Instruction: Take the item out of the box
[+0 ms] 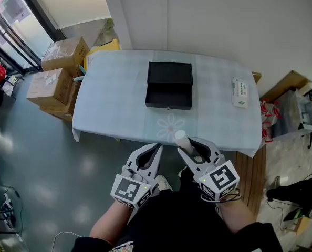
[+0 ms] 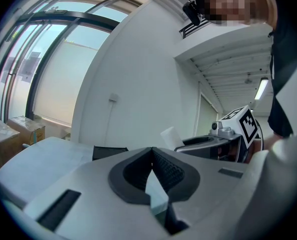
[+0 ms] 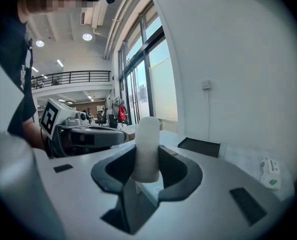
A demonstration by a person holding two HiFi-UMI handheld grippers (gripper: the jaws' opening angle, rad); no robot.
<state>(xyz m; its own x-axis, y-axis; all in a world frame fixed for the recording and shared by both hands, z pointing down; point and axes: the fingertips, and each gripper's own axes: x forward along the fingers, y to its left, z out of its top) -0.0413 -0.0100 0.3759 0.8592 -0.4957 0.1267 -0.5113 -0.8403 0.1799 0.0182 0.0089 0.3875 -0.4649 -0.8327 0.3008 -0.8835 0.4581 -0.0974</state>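
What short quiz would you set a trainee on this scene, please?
1. True or false: the right gripper is shut on a white cylinder.
2. Where is the black box? A: lying open on the table. B: closed on the floor. C: held between the two grippers.
3. Fill the gap: the left gripper is ____ with nothing in it.

Key: 1 true; 2 A; 3 shut.
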